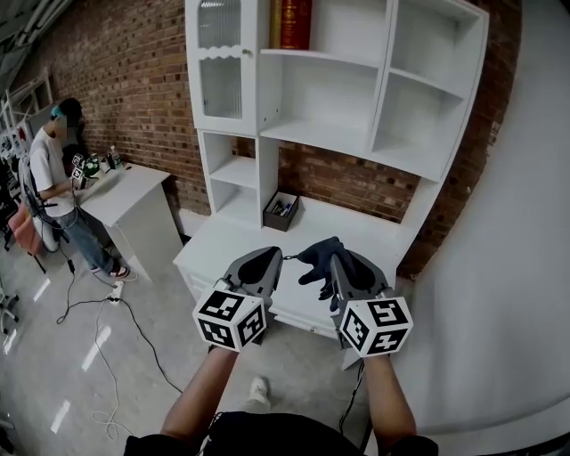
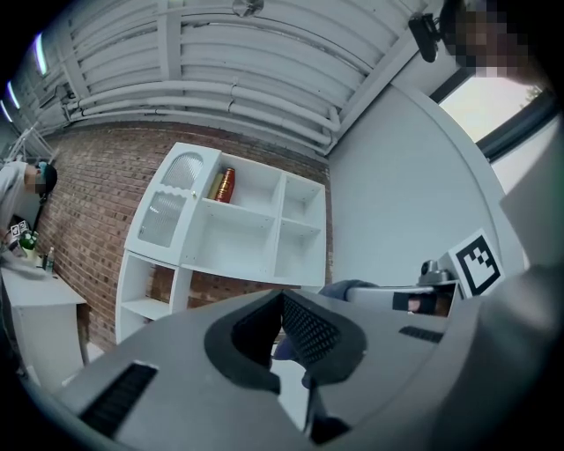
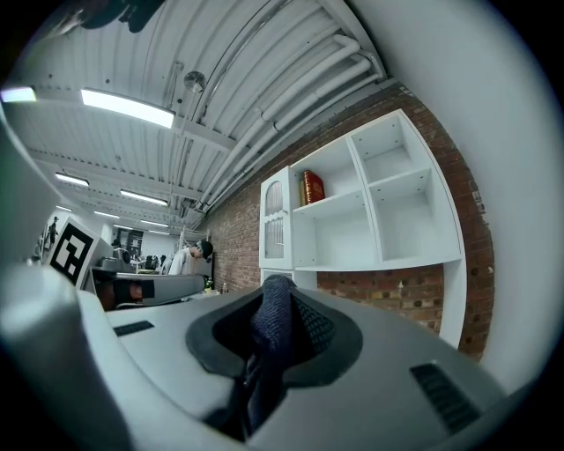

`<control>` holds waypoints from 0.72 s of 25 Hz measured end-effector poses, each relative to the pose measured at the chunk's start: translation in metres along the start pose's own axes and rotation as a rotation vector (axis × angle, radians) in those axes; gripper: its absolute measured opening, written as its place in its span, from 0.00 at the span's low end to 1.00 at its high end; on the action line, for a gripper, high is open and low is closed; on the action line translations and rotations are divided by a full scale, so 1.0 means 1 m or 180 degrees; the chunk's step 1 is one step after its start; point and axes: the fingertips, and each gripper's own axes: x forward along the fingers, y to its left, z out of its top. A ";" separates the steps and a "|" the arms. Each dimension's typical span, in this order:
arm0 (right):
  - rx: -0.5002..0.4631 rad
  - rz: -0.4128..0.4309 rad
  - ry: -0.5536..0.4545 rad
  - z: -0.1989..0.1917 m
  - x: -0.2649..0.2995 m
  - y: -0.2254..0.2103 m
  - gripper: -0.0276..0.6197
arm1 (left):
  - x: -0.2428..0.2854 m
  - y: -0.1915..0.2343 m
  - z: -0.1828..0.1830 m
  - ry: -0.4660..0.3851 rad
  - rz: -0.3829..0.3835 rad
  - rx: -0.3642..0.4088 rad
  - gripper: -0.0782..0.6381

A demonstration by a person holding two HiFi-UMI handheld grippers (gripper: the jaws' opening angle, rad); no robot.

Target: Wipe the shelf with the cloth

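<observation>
A white shelf unit (image 1: 338, 107) stands against the brick wall, with open compartments and a lower counter (image 1: 240, 245). A dark blue cloth (image 1: 322, 260) hangs bunched from my right gripper (image 1: 337, 258), which is shut on it; in the right gripper view the cloth (image 3: 271, 326) sits pinched between the jaws. My left gripper (image 1: 277, 257) is level with it, just left of the cloth, its jaws together with nothing between them. Both grippers hover in front of the counter's front edge. The left gripper view shows the shelf unit (image 2: 238, 225) and the cloth (image 2: 348, 287) beside the right gripper.
A small dark box (image 1: 281, 211) of pens sits on the counter near the upright. Red books (image 1: 292, 22) stand on the top shelf. A glass-fronted door (image 1: 220, 58) closes the upper left compartment. At the left, a person (image 1: 55, 178) stands at a white table (image 1: 125, 191); cables (image 1: 93, 312) trail on the floor.
</observation>
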 end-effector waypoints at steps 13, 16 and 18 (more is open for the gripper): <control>0.0026 0.0028 0.0026 -0.005 0.070 -0.020 0.15 | 0.049 0.059 -0.002 0.0007 0.0061 -0.0050 0.13; 0.0029 0.0014 0.0033 -0.005 0.089 -0.026 0.15 | 0.063 0.072 -0.001 0.0017 0.0042 -0.0050 0.13; 0.0028 0.0003 0.0031 -0.002 0.101 -0.029 0.15 | 0.072 0.081 0.001 0.0019 0.0028 -0.0060 0.13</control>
